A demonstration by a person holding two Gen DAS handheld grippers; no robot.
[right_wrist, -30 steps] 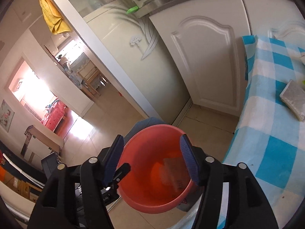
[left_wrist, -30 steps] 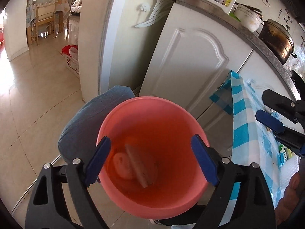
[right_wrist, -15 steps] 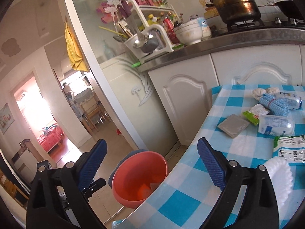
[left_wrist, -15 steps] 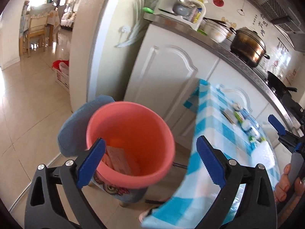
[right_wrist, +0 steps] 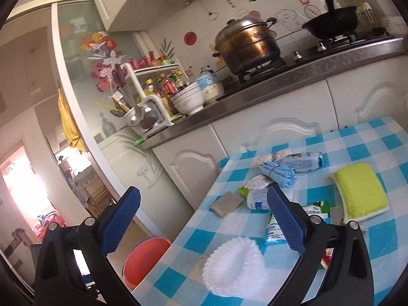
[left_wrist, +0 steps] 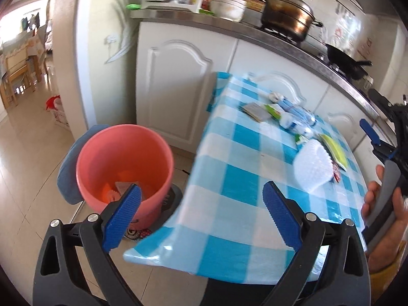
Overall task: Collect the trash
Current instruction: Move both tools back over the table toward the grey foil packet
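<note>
We're between drops: left gripper (left_wrist: 201, 219) wide and empty, right gripper (right_wrist: 204, 220) opening empty, next grab white foam wrap (right_wrist: 233, 267) for pink bin (left_wrist: 125, 163).

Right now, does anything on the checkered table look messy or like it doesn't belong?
Yes. Wrappers and packets lie scattered over the checkered tablecloth, with a crumpled white paper liner near the front edge. A yellow sponge and a small grey pad sit among them. Nothing looks spilled or broken. The pink bucket on the floor already holds some trash.
</note>
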